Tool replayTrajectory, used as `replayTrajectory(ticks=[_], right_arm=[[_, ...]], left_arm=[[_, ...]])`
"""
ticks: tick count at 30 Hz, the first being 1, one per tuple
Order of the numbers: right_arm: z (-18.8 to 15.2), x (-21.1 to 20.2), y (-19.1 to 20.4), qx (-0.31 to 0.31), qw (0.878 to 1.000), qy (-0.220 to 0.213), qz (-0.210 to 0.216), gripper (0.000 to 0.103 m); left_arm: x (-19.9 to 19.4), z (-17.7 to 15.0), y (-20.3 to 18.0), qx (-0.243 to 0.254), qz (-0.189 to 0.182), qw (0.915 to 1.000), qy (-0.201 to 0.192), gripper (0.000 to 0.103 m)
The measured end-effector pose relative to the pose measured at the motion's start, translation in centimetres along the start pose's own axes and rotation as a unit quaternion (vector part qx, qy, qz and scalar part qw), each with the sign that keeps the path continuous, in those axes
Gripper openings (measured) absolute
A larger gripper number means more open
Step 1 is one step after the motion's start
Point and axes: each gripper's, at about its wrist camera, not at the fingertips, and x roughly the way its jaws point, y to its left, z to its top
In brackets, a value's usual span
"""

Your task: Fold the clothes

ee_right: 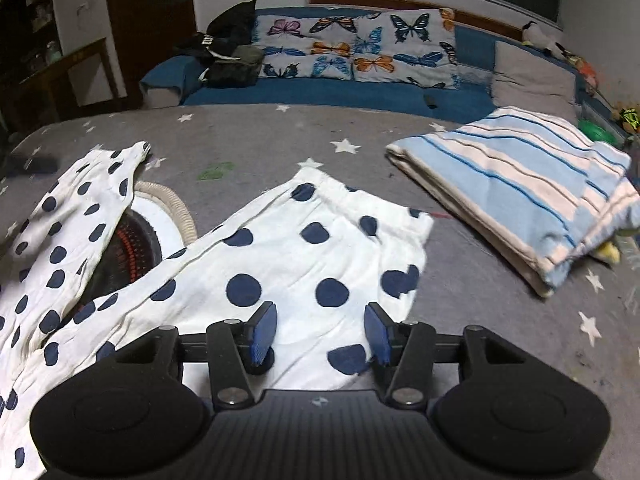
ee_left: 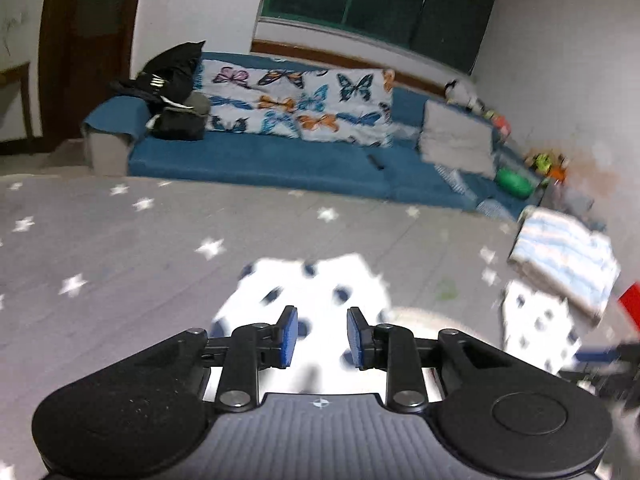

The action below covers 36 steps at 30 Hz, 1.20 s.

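**Both grippers hovering open over the polka-dot garment**

You are working on a grey star-printed cloth (ee_right: 280,136) spread as your surface. Starting at the left, your left gripper (ee_left: 322,338) is hanging with its jaws spread and nothing between them, just above the white polka-dot garment (ee_left: 312,292); that view is blurred. In the right wrist view, the polka-dot garment (ee_right: 304,264) is lying partly spread, its left portion draping over a round white-rimmed object (ee_right: 160,216) that is showing through a gap. Your right gripper (ee_right: 320,330) is sitting over the garment's near edge, jaws spread wide, gripping nothing. Further right, a folded blue-and-white striped cloth (ee_right: 516,188) is resting well apart from the garment. Behind, a blue sofa (ee_right: 328,96) is carrying butterfly-print cushions (ee_right: 356,48).
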Motion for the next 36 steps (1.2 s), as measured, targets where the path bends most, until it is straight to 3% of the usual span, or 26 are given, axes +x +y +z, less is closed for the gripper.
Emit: replayTrajectory(ticks=[7, 12, 21, 25, 27, 28, 29, 31, 36], right_arm=[[-1.5, -3.4, 1.3, -0.014, 1.000, -0.010, 0.018, 0.049], [-4.1, -6.1, 2.2, -0.015, 0.999, -0.004, 0.033, 0.048], [-8.8, -9.5, 2.0, 0.035, 0.998, -0.005, 0.056, 0.046], [-9.8, -9.5, 1.9, 0.055, 0.996, -0.004, 0.064, 0.035], [-10.2, -9.3, 1.9, 0.064, 0.996, -0.007, 0.065, 0.033], [-10.4, -9.3, 2.0, 0.067, 0.996, -0.010, 0.065, 0.026], [-10.4, -9.3, 2.1, 0.068, 0.995, -0.014, 0.066, 0.013], [-10.6, -9.2, 2.3, 0.067, 0.996, -0.018, 0.058, 0.006], [-11.2, -9.7, 3.0, 0.039, 0.999, -0.023, 0.014, 0.003]], left_arm=[[-3.8, -4.3, 1.1, 0.041, 0.065, 0.9969, 0.013, 0.031], [-6.5, -7.0, 2.0, 0.043, 0.090, 0.9949, 0.014, 0.033], [-8.5, -10.0, 2.4, 0.031, 0.099, 0.9944, 0.015, 0.029], [-8.6, -10.7, 1.9, 0.041, 0.103, 0.9937, 0.014, 0.008], [-8.7, -11.0, 1.6, 0.047, 0.105, 0.9933, 0.014, 0.004], [-8.7, -11.2, 1.5, 0.050, 0.111, 0.9924, 0.013, 0.002], [-8.8, -11.3, 1.5, 0.051, 0.117, 0.9917, 0.013, 0.000], [-8.9, -11.5, 1.7, 0.050, 0.127, 0.9905, 0.014, 0.000], [-9.7, -12.5, 2.2, 0.059, 0.156, 0.9859, 0.008, 0.000]])
